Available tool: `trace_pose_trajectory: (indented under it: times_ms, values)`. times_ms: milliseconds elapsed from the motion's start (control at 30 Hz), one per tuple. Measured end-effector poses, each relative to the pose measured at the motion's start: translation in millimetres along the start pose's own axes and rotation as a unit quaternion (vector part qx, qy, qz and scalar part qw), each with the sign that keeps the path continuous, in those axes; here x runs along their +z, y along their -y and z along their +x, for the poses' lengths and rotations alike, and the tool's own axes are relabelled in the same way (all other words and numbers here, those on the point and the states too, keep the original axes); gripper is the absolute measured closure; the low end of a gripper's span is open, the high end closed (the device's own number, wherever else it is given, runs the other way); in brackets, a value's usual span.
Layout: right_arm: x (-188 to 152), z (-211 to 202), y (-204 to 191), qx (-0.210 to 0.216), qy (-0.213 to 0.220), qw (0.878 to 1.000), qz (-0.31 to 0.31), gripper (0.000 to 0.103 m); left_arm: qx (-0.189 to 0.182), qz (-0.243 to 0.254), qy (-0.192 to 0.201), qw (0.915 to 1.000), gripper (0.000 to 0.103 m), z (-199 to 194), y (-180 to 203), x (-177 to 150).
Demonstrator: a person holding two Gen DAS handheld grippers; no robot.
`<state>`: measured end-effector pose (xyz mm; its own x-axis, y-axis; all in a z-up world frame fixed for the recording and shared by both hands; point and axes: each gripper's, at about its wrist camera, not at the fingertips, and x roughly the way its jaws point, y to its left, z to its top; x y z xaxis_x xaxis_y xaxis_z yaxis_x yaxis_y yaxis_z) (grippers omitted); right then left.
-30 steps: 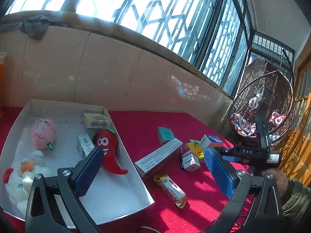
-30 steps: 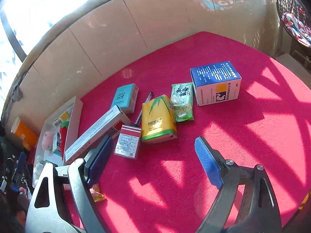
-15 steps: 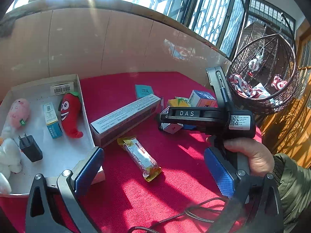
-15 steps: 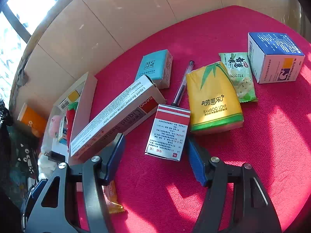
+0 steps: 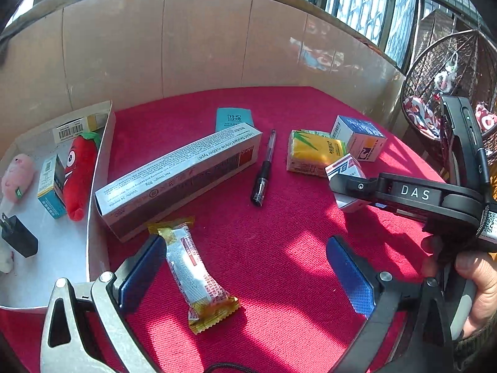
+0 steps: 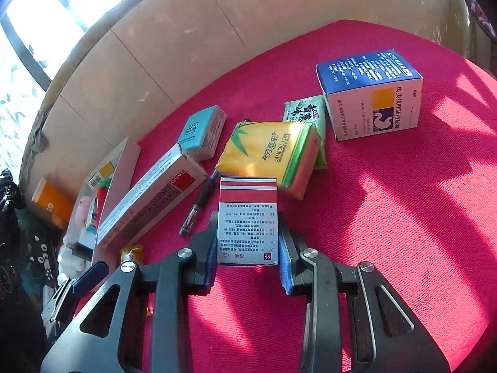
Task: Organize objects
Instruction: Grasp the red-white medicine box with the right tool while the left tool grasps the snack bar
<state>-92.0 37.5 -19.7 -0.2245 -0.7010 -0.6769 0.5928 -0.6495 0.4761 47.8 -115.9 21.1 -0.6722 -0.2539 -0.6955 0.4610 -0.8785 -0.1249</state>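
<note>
Blue pads of right gripper (image 6: pixel 248 248) closing on the red-and-white carton (image 6: pixel 247 217), one on each long side, just in front of the yellow tissue pack (image 6: pixel 273 155). Thin card, likely light, crushable: grip gently. Left gripper (image 5: pixel 245 275) open over the snack bar (image 5: pixel 194 275).

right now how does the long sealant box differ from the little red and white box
The sealant box is long and slim; the red and white box is short and stubby. The sealant box lies flat beside the tray, touched by nothing; the red and white box sits between the closing jaws of the right hand-held gripper. Both are printed cardboard cartons on the red cloth.
</note>
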Motion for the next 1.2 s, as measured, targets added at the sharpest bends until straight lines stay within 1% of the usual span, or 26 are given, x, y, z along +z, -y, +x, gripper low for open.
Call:
trace_pose_trajectory:
  times_ms: [67, 100, 167, 200, 233, 267, 300, 333, 467, 533, 633, 767, 900, 933, 1067, 1100, 1133, 1167, 1200]
  values:
    - [-1.2, -5.8, 11.2, 0.007, 0.002, 1.000, 0.011, 0.072, 0.009, 0.001, -0.008, 0.9999, 0.000, 9.6, 2.2, -1.1]
    - [-2.2, -8.1, 16.5, 0.009, 0.002, 1.000, 0.017, 0.072, 0.020, 0.008, -0.002, 0.9998, 0.000, 10.3, 5.3, -1.1]
    - [-4.2, -10.6, 23.9, 0.014, 0.002, 1.000, 0.025, 0.072, 0.023, 0.013, 0.001, 0.9996, 0.002, 11.4, 7.5, -1.5]
    - [-5.0, -10.7, 26.8, 0.017, 0.001, 0.999, 0.029, 0.072, 0.022, 0.013, 0.005, 0.9997, 0.009, 9.8, 7.8, -1.5]
    - [-4.8, -11.5, 29.3, 0.020, 0.001, 0.999, 0.032, 0.072, 0.016, 0.013, 0.010, 0.9997, 0.024, 6.8, 6.9, -2.1]
    - [-5.1, -12.1, 30.6, 0.023, 0.001, 0.999, 0.034, 0.072, 0.014, 0.012, 0.014, 0.9997, 0.036, 4.3, 5.6, -2.4]
    - [-5.5, -14.4, 32.1, 0.026, 0.002, 0.999, 0.035, 0.072, 0.020, 0.011, 0.013, 0.9997, 0.055, 4.0, 3.6, -2.5]
    - [-6.3, -14.7, 32.4, 0.029, 0.004, 0.999, 0.036, 0.072, 0.019, 0.010, 0.007, 0.9998, 0.062, 4.4, 1.1, -3.0]
    - [-5.6, -19.8, 36.2, 0.041, 0.008, 0.998, 0.041, 0.072, 0.012, -0.014, -0.033, 0.9993, 0.063, 12.2, -9.0, -9.0]
    - [-6.4, -19.5, 34.7, 0.045, 0.006, 0.998, 0.042, 0.072, 0.015, -0.014, -0.031, 0.9993, 0.062, 12.0, -8.7, -9.5]
    - [-7.1, -20.6, 32.3, 0.048, 0.005, 0.998, 0.041, 0.072, 0.017, 0.006, -0.037, 0.9991, 0.062, 13.8, -3.1, -10.6]
    - [-6.7, -26.9, 31.7, 0.050, 0.008, 0.998, 0.037, 0.072, 0.009, 0.029, -0.044, 0.9986, 0.062, 9.9, 1.0, -16.5]
    - [-6.9, -31.6, 27.2, 0.050, 0.012, 0.998, 0.032, 0.072, -0.012, 0.028, -0.059, 0.9978, 0.062, 0.9, -2.8, -21.1]
    - [-7.2, -32.5, 26.1, 0.051, 0.012, 0.998, 0.031, 0.072, -0.015, 0.027, -0.062, 0.9976, 0.060, -0.2, -3.5, -21.3]
    - [-8.6, -34.7, 20.1, 0.054, 0.011, 0.998, 0.025, 0.072, -0.011, 0.040, -0.059, 0.9974, 0.059, -2.2, -2.1, -25.0]
    - [-9.5, -36.3, 18.7, 0.055, 0.012, 0.998, 0.022, 0.072, -0.013, 0.045, -0.057, 0.9973, 0.062, -3.7, -0.5, -26.4]
    - [-10.0, -38.1, 16.2, 0.056, 0.013, 0.998, 0.018, 0.072, -0.018, 0.049, -0.055, 0.9971, 0.077, -5.2, 0.9, -27.3]
    - [-10.3, -40.3, 13.4, 0.057, 0.016, 0.998, 0.014, 0.072, -0.023, 0.053, -0.055, 0.9968, 0.083, -6.5, 2.5, -27.7]
    - [-10.6, -43.0, 10.5, 0.057, 0.019, 0.998, 0.008, 0.072, -0.026, 0.056, -0.053, 0.9967, 0.082, -8.5, 4.2, -28.0]
